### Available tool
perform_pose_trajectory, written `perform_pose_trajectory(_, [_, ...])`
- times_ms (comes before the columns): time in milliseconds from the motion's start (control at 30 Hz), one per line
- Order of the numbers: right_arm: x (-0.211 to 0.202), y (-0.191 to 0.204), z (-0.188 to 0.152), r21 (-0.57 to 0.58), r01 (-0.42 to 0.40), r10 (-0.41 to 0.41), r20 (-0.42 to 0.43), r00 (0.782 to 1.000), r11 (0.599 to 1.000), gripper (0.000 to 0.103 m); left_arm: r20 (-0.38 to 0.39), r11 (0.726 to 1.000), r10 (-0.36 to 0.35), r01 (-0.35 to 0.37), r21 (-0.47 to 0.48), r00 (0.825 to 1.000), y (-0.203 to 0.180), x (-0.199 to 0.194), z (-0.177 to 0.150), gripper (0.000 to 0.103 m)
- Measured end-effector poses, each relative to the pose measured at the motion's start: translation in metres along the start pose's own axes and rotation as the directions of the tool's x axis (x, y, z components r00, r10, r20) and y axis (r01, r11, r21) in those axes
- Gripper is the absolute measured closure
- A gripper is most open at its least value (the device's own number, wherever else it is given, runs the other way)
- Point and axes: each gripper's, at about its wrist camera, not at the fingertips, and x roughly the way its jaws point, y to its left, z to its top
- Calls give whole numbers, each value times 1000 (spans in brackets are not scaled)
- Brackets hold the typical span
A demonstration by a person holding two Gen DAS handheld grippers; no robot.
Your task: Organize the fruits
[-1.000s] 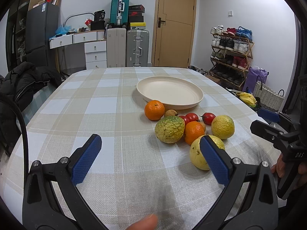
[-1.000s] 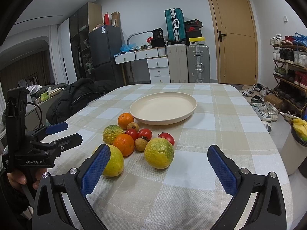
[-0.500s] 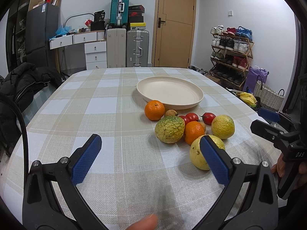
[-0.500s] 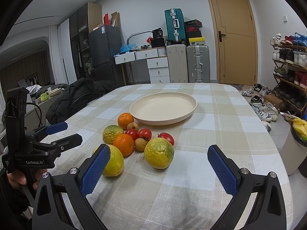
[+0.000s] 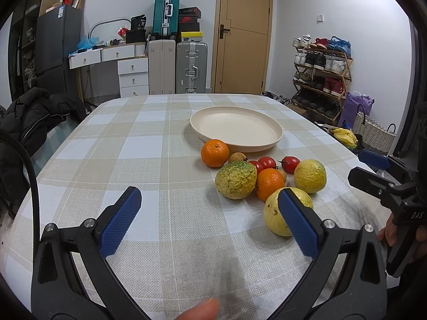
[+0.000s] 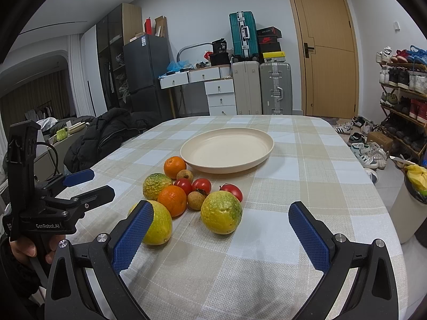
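Right wrist: three tomatoes (image 6: 202,185), two oranges (image 6: 172,200)

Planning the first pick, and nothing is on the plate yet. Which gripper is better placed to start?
Probably the right gripper: open, it faces the nearest yellow-green fruit almost head-on. The left gripper, also open, points at bare tablecloth beside the pile.

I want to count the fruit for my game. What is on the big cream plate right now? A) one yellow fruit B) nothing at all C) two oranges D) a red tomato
B: the cream plate shows only its bare inside, and the oranges, tomatoes and yellow-green fruits all sit on the checked tablecloth in front of it.
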Motion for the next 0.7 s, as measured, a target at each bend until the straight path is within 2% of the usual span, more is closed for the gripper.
perform_pose_trajectory(700, [0, -2, -2, 6, 3, -3, -1, 1000, 1000, 0, 1, 1000, 2, -2, 1, 1000, 0, 0, 0, 1])
